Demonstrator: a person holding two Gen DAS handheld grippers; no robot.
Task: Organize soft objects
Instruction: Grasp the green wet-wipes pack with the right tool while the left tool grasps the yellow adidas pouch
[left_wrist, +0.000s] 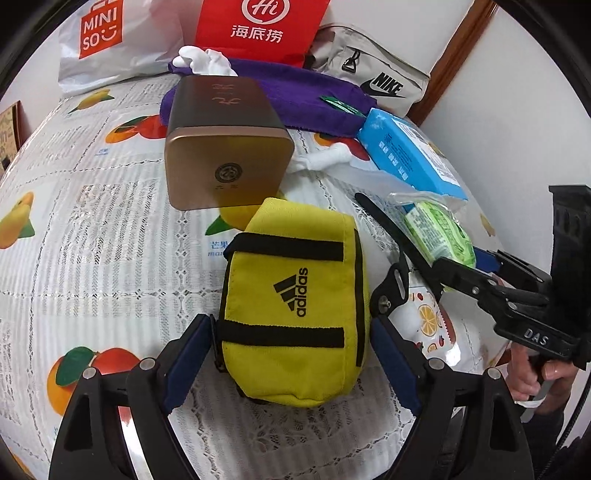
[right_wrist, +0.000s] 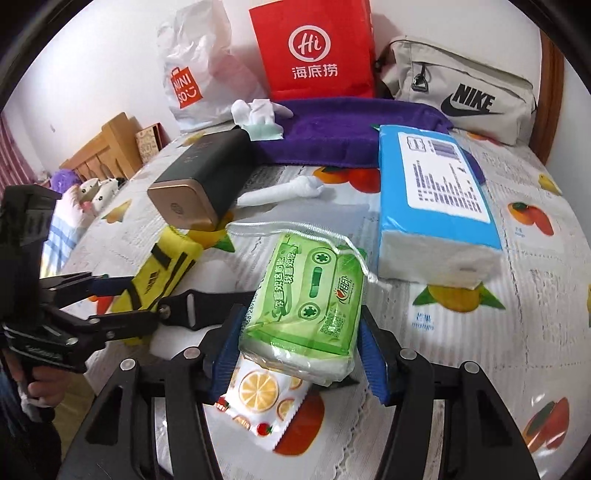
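Note:
A yellow Adidas pouch (left_wrist: 295, 295) lies on the fruit-print cloth, between the fingers of my left gripper (left_wrist: 290, 325). The jaws are open, with a small gap on each side of the pouch. In the right wrist view this pouch (right_wrist: 162, 269) shows at the left, with the left gripper (right_wrist: 136, 299) around it. My right gripper (right_wrist: 301, 314) is shut on a green tissue pack (right_wrist: 310, 302), its blue pads pressing both sides. That pack (left_wrist: 439, 236) and the right gripper (left_wrist: 461, 266) also appear at the right of the left wrist view. A lemon-print packet (right_wrist: 262, 398) lies under the pack.
A gold-ended dark box (left_wrist: 229, 155), a blue tissue pack (right_wrist: 439, 206), a rolled white cloth (right_wrist: 284, 192) and a purple towel (right_wrist: 351, 129) lie further back. A Miniso bag (right_wrist: 195, 81), a red bag (right_wrist: 314, 48) and a Nike bag (right_wrist: 461, 85) line the wall. A black strap (left_wrist: 391, 284) lies beside the pouch.

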